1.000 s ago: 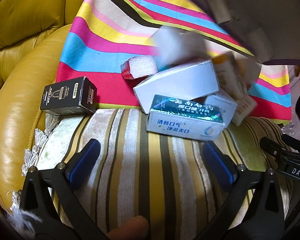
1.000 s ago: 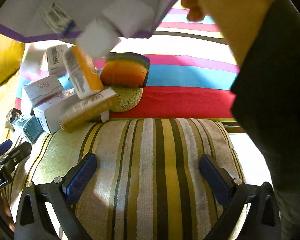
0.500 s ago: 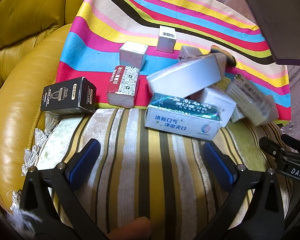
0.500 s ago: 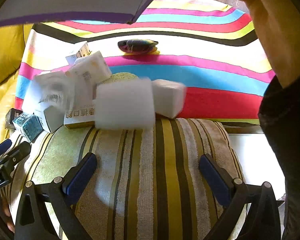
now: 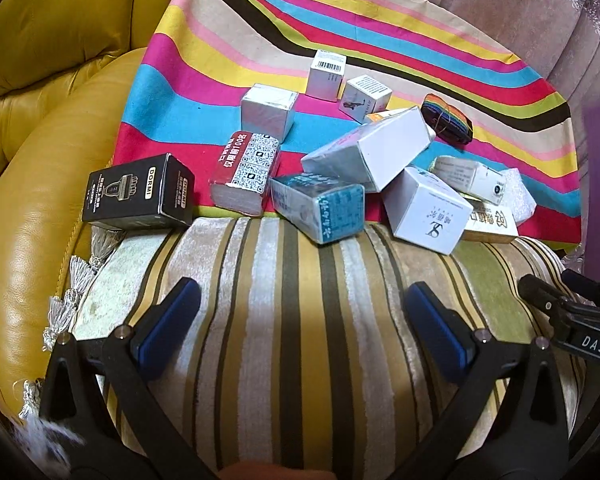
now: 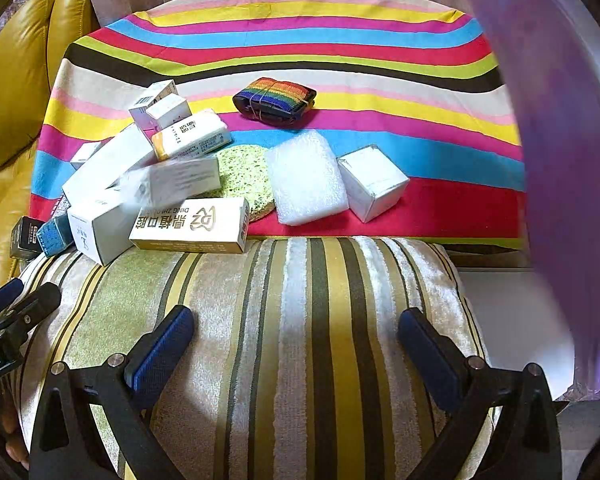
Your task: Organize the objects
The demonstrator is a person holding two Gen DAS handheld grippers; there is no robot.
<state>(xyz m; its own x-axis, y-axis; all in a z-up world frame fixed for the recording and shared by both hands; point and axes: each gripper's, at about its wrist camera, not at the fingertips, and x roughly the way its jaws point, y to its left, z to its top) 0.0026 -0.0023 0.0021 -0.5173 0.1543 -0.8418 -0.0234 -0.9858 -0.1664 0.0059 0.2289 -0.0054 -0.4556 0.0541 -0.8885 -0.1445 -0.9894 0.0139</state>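
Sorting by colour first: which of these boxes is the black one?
The black DORMI box, alone at the pile's left edge beside the yellow armrest; the others are white, teal or red.

Boxes (image 5: pixel 370 152) on striped cloth (image 6: pixel 380 52)

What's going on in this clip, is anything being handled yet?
Nothing is being held. The left gripper and right gripper both hover over a striped cushion, jaws wide open and empty. A jumble of small boxes lies on the rainbow-striped cloth, with a sponge, a bubble-wrap pouch and a rolled rainbow strap. Sorting has not begun.
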